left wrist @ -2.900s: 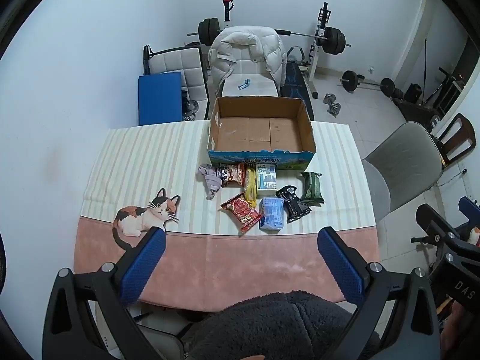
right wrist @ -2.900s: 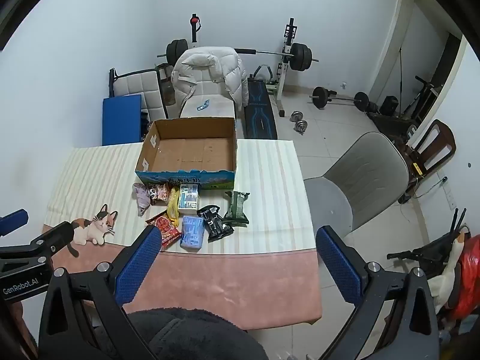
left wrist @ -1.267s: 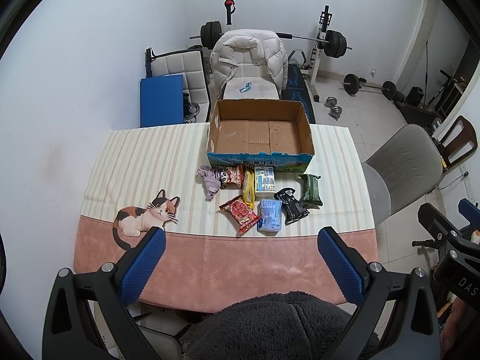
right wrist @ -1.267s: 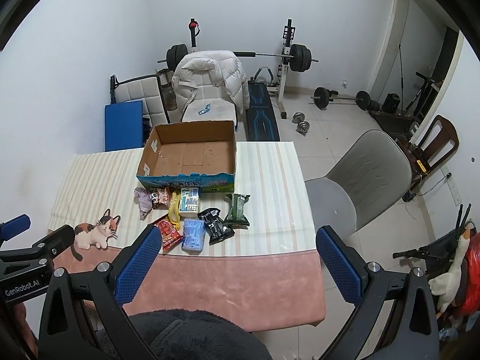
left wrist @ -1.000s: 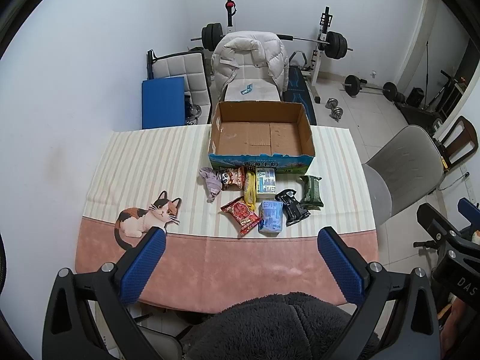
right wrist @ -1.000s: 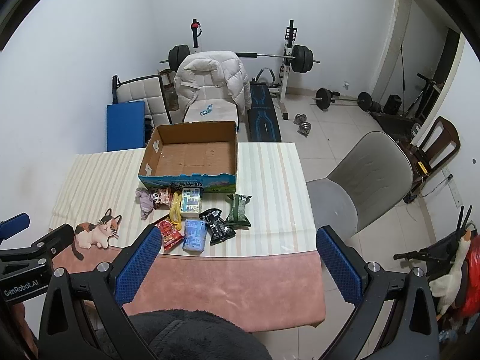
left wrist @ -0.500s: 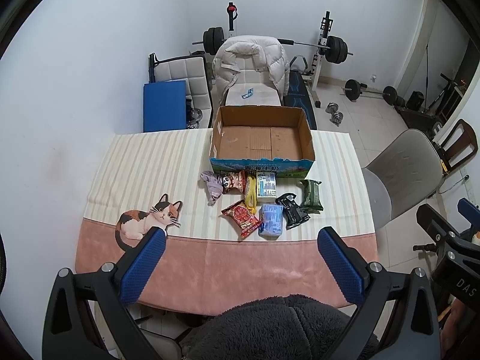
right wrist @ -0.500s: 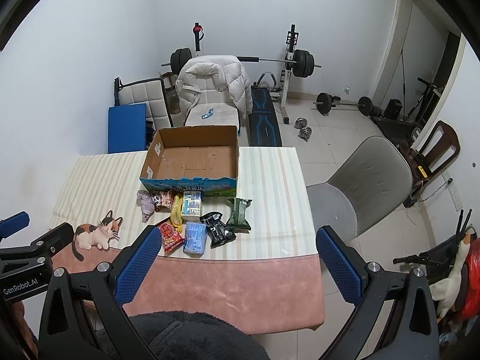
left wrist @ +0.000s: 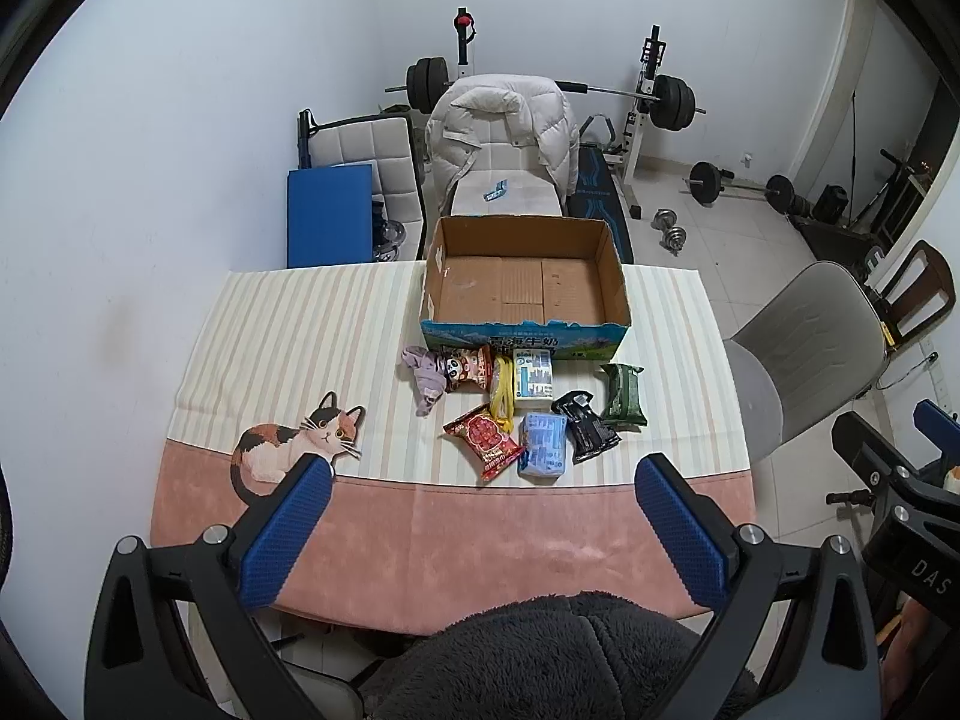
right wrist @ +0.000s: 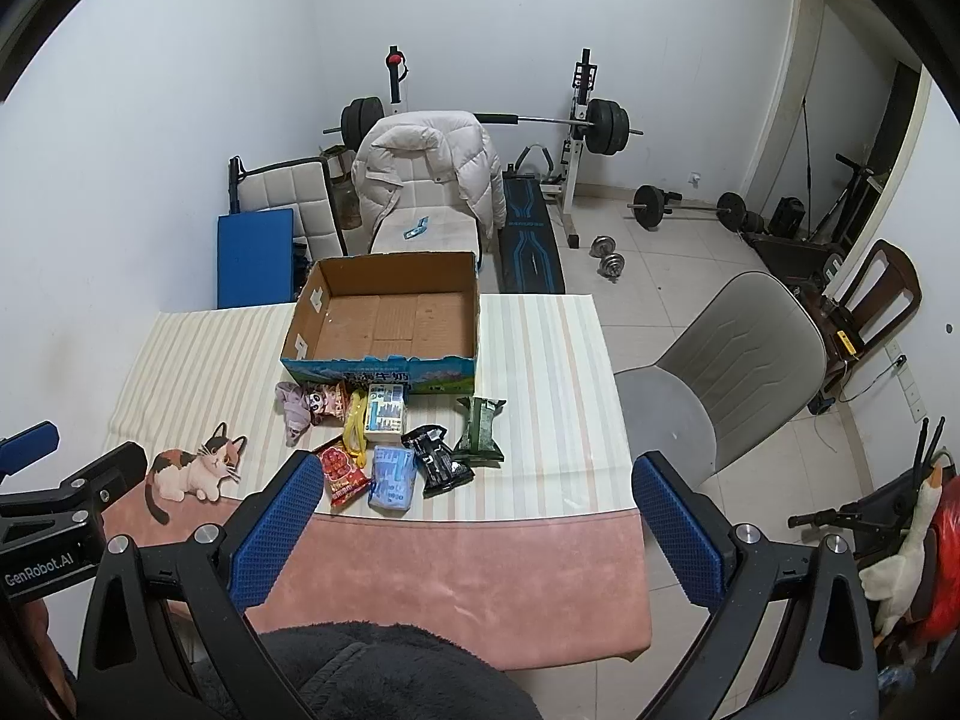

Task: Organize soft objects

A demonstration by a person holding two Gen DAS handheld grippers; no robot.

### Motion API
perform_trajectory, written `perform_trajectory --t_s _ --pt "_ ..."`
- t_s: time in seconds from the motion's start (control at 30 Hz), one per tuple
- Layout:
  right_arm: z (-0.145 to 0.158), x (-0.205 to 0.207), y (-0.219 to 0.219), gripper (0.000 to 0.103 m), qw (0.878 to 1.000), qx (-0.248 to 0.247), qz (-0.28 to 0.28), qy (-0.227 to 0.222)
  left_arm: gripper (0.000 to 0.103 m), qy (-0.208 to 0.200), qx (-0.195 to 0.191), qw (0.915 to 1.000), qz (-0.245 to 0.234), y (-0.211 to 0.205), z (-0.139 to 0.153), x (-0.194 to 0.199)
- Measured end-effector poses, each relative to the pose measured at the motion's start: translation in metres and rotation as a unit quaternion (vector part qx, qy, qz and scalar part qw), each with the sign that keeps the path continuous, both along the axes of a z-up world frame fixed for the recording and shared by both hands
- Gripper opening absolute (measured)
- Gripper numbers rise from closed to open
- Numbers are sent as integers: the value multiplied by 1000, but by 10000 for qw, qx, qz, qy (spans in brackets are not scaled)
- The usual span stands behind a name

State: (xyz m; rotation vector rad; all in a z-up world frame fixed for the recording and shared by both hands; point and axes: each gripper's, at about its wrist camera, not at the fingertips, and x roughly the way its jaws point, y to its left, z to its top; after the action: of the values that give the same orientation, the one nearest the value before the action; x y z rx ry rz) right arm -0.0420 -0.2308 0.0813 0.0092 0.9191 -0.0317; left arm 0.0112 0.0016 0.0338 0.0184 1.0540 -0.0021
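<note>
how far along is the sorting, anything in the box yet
Nothing looks done: the cardboard box is empty. Nothing is in hand either; the left gripper and right gripper are both open, held back over the near edge of the table. All is left: the soft packets, such as the red snack bag, blue pack and green pack, lie in front of the box.

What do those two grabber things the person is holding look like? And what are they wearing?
Each gripper, left and right, is a black frame with triangle cut-outs and silver bolts. The fingers carry bumpy bright blue pads. White letters mark the bodies: "GenRobot.AI" on the left one seen from the right camera, "DAS" on the right one seen from the left. The person wears a fuzzy dark grey top.
</note>
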Motion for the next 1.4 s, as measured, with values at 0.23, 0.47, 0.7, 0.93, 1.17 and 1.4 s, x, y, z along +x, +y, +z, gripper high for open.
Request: perform_trajectory --t_s 0.23,0.47,0.7,0.93,1.17,1.4 --pt "2 1 1 103 10000 13 12 -7 103 -15 -7 10000 31 0 1 4" --pt "-9 19 0 103 9998 155 20 122 103 73 -107 9999 89 1 -13 12" --pt "-86 82 -20 103 9973 377 -65 623 103 795 -512 9932 682 30 -102 81" --pt "-228 182 -30 102 9866 498 38 1556 91 2253 -1492 9531 1362 59 -261 148" --pt "-352 253 -36 80 9673 598 66 2463 78 3256 -1645 9191 1488 40 -395 187" --pt "-417 292 -40 80 9535 795 -62 2907 72 3555 -1495 9066 1714 31 -464 197"
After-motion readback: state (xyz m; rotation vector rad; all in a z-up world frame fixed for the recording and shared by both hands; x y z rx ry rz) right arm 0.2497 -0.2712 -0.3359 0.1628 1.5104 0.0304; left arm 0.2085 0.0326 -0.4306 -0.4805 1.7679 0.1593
